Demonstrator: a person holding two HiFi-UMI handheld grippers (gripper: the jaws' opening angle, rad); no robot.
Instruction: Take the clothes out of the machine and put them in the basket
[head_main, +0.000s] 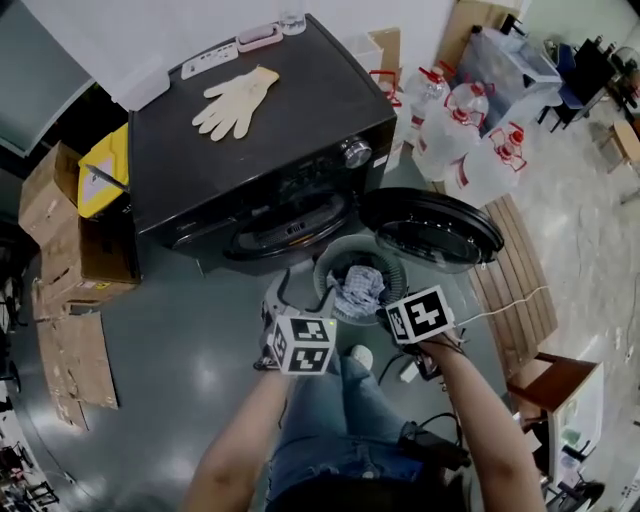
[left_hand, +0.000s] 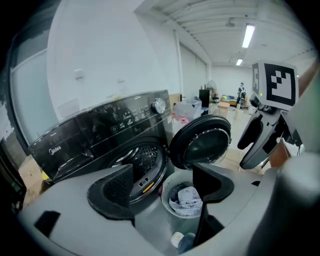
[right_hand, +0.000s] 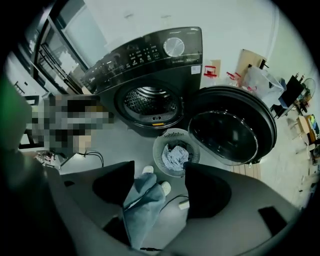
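**Clothes in the basket, both tools empty**

The pale clothes (head_main: 358, 290) lie bundled in the round basket (head_main: 322, 268) on the floor, just before the black washing machine (head_main: 250, 160); its front carries a "Midea" badge (left_hand: 55, 149); its door (head_main: 430, 228) hangs wide; the left tool (left_hand: 165, 187) and right tool (right_hand: 160, 182) hover above, jaws apart, gripping nothing.

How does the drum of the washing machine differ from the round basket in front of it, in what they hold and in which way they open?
The drum shows only bare metal, with no clothes visible in it; the basket holds crumpled pale clothes. The drum opens sideways, towards the front; the basket opens upward. The drum is shiny metal; the basket is pale grey. Both are round, with walls full of holes or slots.
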